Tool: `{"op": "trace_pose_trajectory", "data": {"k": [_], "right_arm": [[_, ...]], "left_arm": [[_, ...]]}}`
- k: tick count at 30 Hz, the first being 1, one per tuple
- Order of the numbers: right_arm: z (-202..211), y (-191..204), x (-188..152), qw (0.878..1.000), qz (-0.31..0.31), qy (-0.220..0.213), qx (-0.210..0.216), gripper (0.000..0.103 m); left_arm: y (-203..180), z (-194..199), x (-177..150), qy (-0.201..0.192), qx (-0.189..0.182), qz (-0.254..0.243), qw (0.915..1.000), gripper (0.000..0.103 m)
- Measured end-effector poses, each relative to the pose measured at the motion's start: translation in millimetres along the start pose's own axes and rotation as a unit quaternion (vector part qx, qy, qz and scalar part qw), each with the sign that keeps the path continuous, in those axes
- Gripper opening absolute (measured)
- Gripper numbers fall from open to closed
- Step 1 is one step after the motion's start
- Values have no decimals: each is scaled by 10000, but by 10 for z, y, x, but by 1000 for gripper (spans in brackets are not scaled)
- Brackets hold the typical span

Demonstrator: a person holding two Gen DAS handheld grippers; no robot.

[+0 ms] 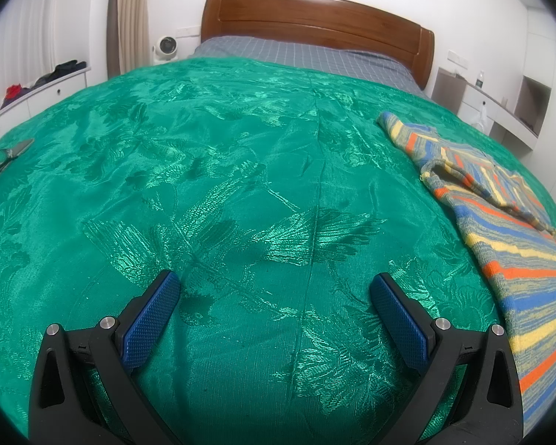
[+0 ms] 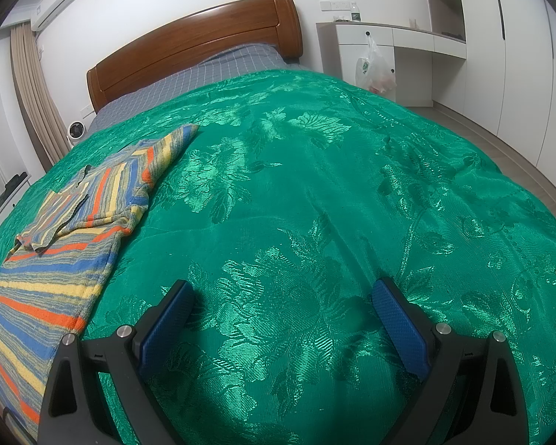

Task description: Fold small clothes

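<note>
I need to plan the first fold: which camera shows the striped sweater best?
The right wrist view. There the sweater shows from its far sleeve tip to near the hem, with a sleeve folded across the body. The left wrist view shows the sweater squeezed against the right edge, its near part cut off by the frame.

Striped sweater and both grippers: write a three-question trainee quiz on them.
1. True or false: the left gripper holds the sweater.
2. The sweater lies on: A) the floor B) the green bedspread C) the desk.
3. Fill in: the right gripper has its jaws ____.

Key: 1 false, it is open over bare bedspread. 2 B. 3 open.
</note>
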State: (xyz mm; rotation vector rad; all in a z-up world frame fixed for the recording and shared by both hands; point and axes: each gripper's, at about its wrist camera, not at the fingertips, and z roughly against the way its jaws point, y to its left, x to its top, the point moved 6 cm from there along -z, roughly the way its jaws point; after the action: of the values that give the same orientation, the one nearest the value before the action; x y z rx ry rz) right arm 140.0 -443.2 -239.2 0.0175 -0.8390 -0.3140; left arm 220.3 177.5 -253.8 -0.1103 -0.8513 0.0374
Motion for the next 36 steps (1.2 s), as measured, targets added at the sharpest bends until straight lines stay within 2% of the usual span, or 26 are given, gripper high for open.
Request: {"op": "trace_pose_trajectory", "data": {"k": [30, 34, 36], "right_arm": [[-10, 9, 6, 10000, 29, 49, -41, 97], [-50, 52, 33, 9993, 142, 293, -183, 99], [-60, 100, 84, 9968, 317, 667, -321, 99]], "left_arm": [[-2, -8, 2, 50, 68, -35, 10000, 103], [-22, -25, 31, 219, 161, -92, 9996, 103], [-29, -20, 70, 489, 165, -140, 9986, 102]]}}
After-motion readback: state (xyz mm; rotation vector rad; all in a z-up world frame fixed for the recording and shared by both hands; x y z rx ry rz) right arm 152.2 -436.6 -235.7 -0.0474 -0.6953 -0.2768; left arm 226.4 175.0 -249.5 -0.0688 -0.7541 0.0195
